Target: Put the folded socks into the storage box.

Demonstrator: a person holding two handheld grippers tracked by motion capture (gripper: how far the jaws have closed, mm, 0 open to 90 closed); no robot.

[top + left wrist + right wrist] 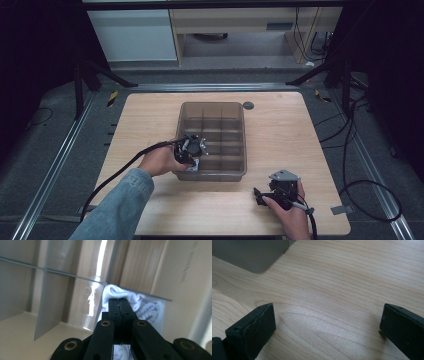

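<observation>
A person's left gripper (192,152) reaches down into a near corner compartment of a clear divided organizer box (235,172) on a wooden table (280,125), its jaws clenched on a white cloth (147,307) (bunched against the divider), apparently to tuck it in place. The right gripper (260,196) rests aside on the table, jaws wide and holding nothing.
</observation>
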